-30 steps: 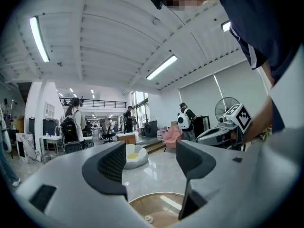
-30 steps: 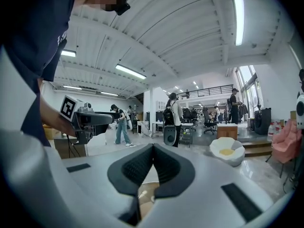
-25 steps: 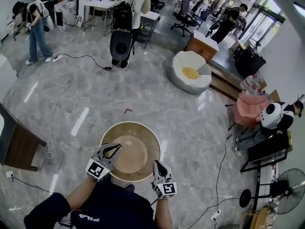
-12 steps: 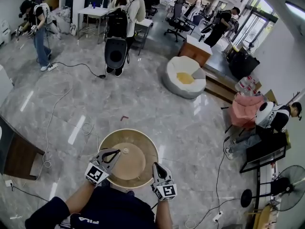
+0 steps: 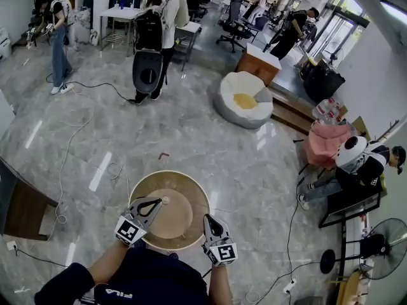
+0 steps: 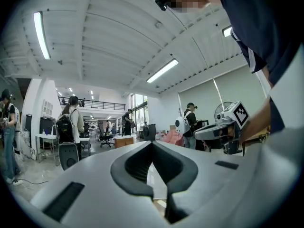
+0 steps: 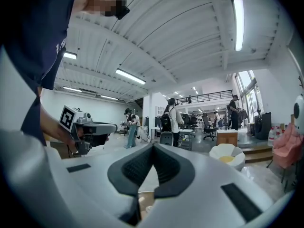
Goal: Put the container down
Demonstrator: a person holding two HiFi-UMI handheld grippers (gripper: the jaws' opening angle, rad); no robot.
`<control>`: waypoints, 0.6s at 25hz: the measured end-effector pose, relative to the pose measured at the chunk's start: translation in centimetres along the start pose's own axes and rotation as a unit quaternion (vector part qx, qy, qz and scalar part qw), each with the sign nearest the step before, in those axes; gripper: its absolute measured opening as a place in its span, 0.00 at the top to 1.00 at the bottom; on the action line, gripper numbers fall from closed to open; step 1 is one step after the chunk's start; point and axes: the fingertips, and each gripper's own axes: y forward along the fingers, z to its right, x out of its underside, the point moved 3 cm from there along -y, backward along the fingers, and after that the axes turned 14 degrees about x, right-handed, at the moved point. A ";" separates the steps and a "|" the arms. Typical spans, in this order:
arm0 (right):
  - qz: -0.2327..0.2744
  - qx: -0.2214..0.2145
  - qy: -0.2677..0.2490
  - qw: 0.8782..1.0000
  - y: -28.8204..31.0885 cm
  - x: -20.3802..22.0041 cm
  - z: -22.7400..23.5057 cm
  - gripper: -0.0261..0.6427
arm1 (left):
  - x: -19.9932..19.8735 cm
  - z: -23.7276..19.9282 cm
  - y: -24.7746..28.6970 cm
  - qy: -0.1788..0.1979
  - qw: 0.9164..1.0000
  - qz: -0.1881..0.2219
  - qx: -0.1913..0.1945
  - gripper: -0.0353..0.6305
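In the head view a round tan container (image 5: 184, 230) with a wide rim is held above the marble floor in front of me. My left gripper (image 5: 157, 201) is shut on its left rim. My right gripper (image 5: 207, 219) is shut on the near right rim. A small pale knob (image 5: 166, 200) shows inside the container by the left jaws. In the left gripper view the left gripper (image 6: 159, 197) has its jaws closed, with a sliver of tan between them. The right gripper view shows the right gripper (image 7: 138, 199) pinching a tan edge (image 7: 146, 197).
A white beanbag seat (image 5: 245, 99) stands on the floor ahead to the right. Cables (image 5: 70, 164) trail across the left floor, and a small red scrap (image 5: 163, 155) lies just beyond the container. A dark desk (image 5: 19, 208) sits at the left, a fan (image 5: 375, 250) at the right, and people stand behind.
Both grippers keep the same hold on the container. The floor and background have slid slightly in the head view, and the people at the back have shifted a little.
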 end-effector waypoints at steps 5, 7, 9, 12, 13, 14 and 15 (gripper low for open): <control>-0.003 -0.013 -0.004 1.000 0.7 -0.2 -0.2 0.92 | 0.2 -0.4 0.4 -0.003 1.000 0.003 0.001 0.91; -0.001 -0.015 -0.004 1.000 0.9 -0.2 -0.3 0.92 | 0.4 -0.5 0.4 -0.002 1.000 -0.001 0.002 0.91; 0.000 -0.016 -0.001 1.000 1.2 -0.2 -0.4 0.92 | 0.5 -0.8 0.4 -0.003 1.000 -0.002 0.002 0.91; 0.000 -0.019 -0.002 1.000 1.6 -0.2 -0.5 0.92 | 0.7 -1.1 0.5 -0.008 1.000 -0.004 0.002 0.91; -0.001 -0.020 -0.001 1.000 1.6 -0.2 -0.5 0.92 | 0.7 -1.1 0.6 -0.009 1.000 -0.006 0.002 0.91; -0.002 -0.021 0.000 1.000 1.6 -0.1 -0.4 0.92 | 0.8 -1.1 0.7 -0.010 1.000 -0.008 0.003 0.91; -0.003 -0.023 0.000 1.000 1.5 0.0 -0.4 0.92 | 0.8 -1.0 0.8 -0.011 1.000 -0.011 0.004 0.91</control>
